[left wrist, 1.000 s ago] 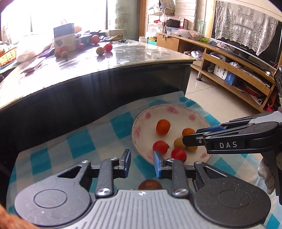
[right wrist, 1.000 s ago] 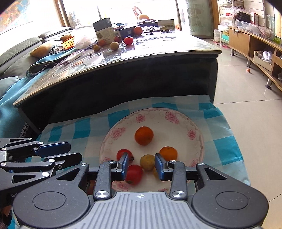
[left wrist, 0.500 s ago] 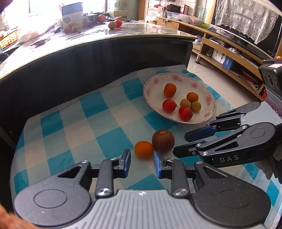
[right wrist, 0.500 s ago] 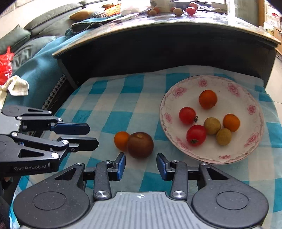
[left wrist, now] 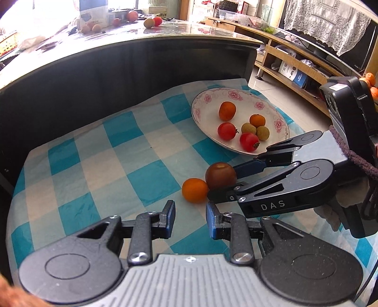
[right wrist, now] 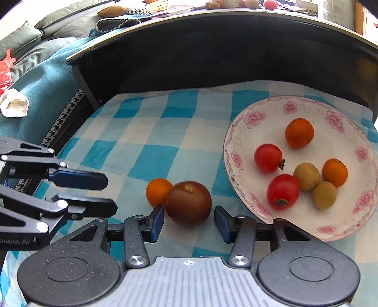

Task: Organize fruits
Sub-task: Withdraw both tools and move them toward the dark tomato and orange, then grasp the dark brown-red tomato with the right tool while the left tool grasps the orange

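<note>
A: Fig. legend, pls. Where's the fruit I'm on?

B: Dark brown round fruit (right wrist: 188, 203) lies on the blue-and-white checked cloth (right wrist: 151, 132), touching a small orange fruit (right wrist: 157, 191) on its left, near the plate's left rim. It sits between the fingers of my right gripper (right wrist: 188, 220), jaws opening; in the right wrist view there's a gap btw. the right pad and the fruit, while the left pad is close to it, contact unclear. Not gripped.

A: And from the other cam?

B: Left wrist view: same brown fruit (left wrist: 221, 175) w/ the orange one (left wrist: 195, 190) touching it; right gripper (left wrist: 223, 181) comes in from the right, one finger either side of the brown fruit. My left gripper (left wrist: 190, 218) hangs just short of the orange fruit, jaws narrow, near their tightest, nothing between them.

A: The rest?

B: Floral-rimmed white plate (right wrist: 238, 141) right of the pair, on the cloth. On it: 2 red cherry tomatoes (right wrist: 268, 157), 2 orange fruits (right wrist: 299, 133), 2 yellow-green round fruits (right wrist: 306, 173); the yellow-green ones touch each other, and the nearer tomato sits just beside one. Behind the cloth, a dark curved table (left wrist: 118, 70) w/ glossy top carrying more fruit and a carton (left wrist: 93, 13), too small to specify. Teal sofa cover (right wrist: 42, 85) at left in the right wrist view.
</note>
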### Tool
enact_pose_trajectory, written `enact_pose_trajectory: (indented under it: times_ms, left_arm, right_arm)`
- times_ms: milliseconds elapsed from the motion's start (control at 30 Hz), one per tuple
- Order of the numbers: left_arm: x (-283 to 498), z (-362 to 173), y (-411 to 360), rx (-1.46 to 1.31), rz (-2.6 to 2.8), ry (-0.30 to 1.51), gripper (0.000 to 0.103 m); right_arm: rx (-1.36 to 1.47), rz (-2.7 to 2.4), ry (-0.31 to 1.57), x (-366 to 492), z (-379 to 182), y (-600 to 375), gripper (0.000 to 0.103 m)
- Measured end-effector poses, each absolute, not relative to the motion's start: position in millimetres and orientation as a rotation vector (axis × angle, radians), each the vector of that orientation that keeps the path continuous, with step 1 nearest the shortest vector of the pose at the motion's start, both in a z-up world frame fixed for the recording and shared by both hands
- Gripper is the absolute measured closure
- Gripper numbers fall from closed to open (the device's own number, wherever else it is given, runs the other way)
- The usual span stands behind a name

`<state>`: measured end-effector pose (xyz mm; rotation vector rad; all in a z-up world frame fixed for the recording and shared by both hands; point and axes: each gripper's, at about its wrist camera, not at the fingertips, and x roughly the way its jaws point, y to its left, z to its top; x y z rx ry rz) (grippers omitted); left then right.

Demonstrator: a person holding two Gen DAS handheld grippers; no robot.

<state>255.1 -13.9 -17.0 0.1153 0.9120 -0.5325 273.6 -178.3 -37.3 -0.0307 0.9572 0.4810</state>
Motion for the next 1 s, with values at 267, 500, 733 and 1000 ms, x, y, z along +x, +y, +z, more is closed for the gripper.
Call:
enact_pose_trajectory:
  times_ms: [267,500,733,1000]
  left_arm:
    - [257.2,-21.5,-15.3,0.118,-0.541,0.916,0.066]
    - [261.6,-29.5,-25.0,0.143,-0.542,0.896,0.066]
    - [270.7,-40.9,-35.4,0.140,-0.523,0.885,0.065]
    - [277.0,-50.3,-47.0,0.142,-0.520,0.869,0.060]
  right_arm:
    - [-0.045,0.463,0.934,272.6,-36.0,-176.1,0.068]
    - [-0.038,0.418,0.958,265.8,-32.0,-187.0,0.069]
    - [-0.021,0.391,0.983,253.1,-27.3,-203.2,0.069]
    - [-0.021,0.399,1.000,246.6,-27.9,-207.3,0.069]
